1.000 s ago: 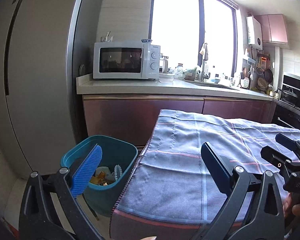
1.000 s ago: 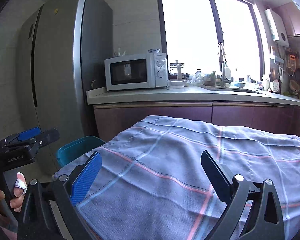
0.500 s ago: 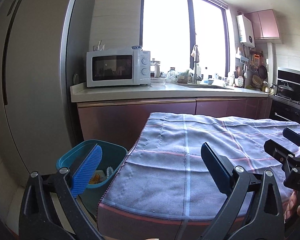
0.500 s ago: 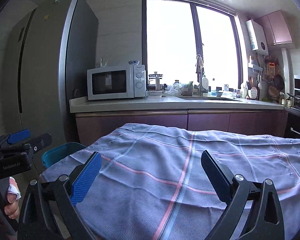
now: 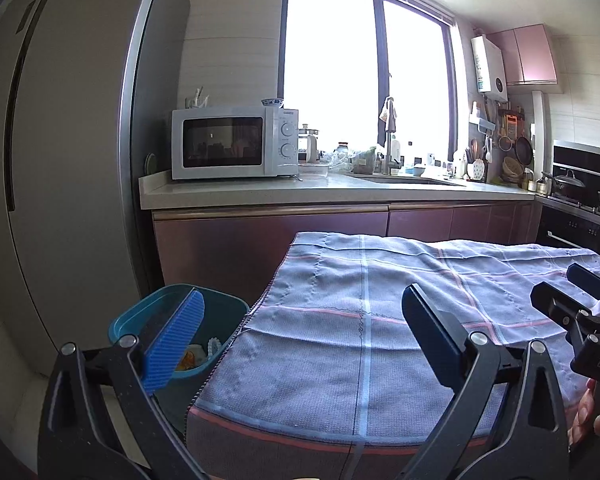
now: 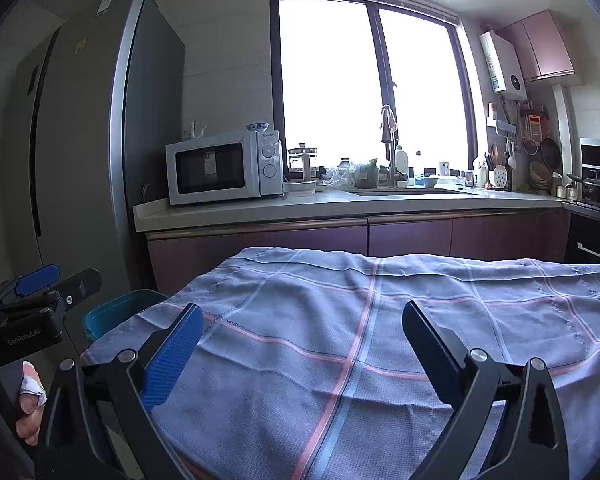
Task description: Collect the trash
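Note:
A teal trash bin (image 5: 228,308) stands on the floor at the table's left end, with bits of trash (image 5: 198,354) inside; its rim also shows in the right wrist view (image 6: 116,312). My left gripper (image 5: 300,332) is open and empty, held above the table's near left corner. My right gripper (image 6: 300,344) is open and empty above the cloth-covered table. Each gripper shows at the edge of the other's view, the right one (image 5: 571,292) and the left one (image 6: 56,280). No trash shows on the cloth.
A blue-grey checked cloth (image 5: 379,320) covers the table (image 6: 359,340). Behind it runs a kitchen counter (image 5: 339,192) with a white microwave (image 5: 236,142) and a sink. A tall grey fridge (image 5: 60,160) stands at the left, a stove (image 5: 579,200) at the right.
Both views have pulled back and tilted up a little. The bin now sits lower and further left in the left wrist view. Both grippers stay open and empty.

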